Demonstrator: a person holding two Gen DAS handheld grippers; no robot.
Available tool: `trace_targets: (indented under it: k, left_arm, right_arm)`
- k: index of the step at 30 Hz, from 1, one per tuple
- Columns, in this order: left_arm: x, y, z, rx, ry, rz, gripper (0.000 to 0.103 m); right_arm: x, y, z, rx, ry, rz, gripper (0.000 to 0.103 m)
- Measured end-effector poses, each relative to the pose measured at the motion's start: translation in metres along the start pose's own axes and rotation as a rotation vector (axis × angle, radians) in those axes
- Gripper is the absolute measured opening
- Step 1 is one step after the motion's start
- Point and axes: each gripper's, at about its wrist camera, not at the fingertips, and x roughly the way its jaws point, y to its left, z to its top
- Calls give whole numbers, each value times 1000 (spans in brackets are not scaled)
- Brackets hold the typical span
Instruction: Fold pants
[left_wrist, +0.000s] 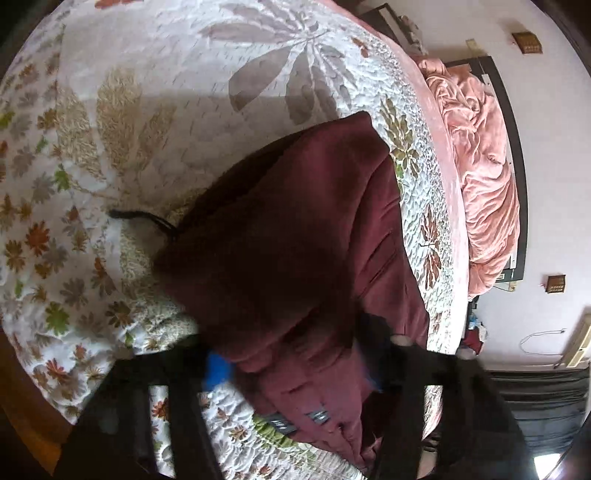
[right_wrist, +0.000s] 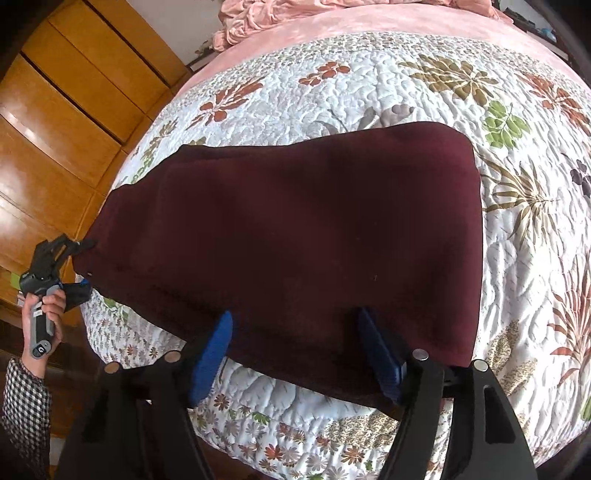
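Pants (right_wrist: 295, 236) (maroon) edge apparently between tongs (right_wrist: 299, 354).

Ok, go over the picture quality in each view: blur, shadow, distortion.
Left wrist view: tongs motion-blurred, pants dark in shadow, strong fisheye bending of the quilt. Right wrist view: sharper, evenly lit, pants nearly featureless dark maroon, wardrobe curved.

The right gripper (right_wrist: 295, 354) sits low at the near edge of the bed, its blue-padded fingers (right_wrist: 212, 354) spread wide apart, one on each side of a stretch of cloth and not pressing it. The left gripper (right_wrist: 83, 264) is out at the bed's left corner, held upright in the person's left hand (right_wrist: 46, 314), a checked sleeve at the wrist; its jaws stand parted in both views.
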Motion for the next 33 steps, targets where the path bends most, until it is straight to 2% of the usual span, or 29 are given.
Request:
trace_targets:
  k: [1, 2, 5, 8, 14, 18, 23, 26, 33]
  left_arm:
    - [-1, 0, 0, -6, -5, -19, 32]
    - [-4, 2, -1, -13, -9, -39, 29]
    - [-13, -5, -6, 1, -39, -71, 25]
    - [-25, -27, -15, 65, -76, -107, 22]
    - [-46, -97, -43, 319, -141, -150, 22]
    - [-49, -148, -80, 543, -139, -160, 22]
    - [-32, -192, -137, 800, -68, -153, 23]
    - [-17, -203, -167, 908, -20, -132, 23]
    - [33, -197, -212, 1018, 128, -56, 24]
  right_arm:
    - [0, -1, 0, 1, 0, 2, 71]
    - [0, -1, 0, 0, -2, 2, 71]
    - [0, -1, 0, -5, -4, 2, 71]
    - [-1, -3, 0, 5, -6, 15, 71]
    - [-9, -9, 1, 47, -21, 57, 71]
    - [-24, -8, 2, 61, -61, 88, 71]
    - [-48, -9, 5, 64, -119, 107, 71]
    - [-57, -11, 7, 63, -139, 95, 71]
    - [-55, -22, 6, 92, -131, 97, 71]
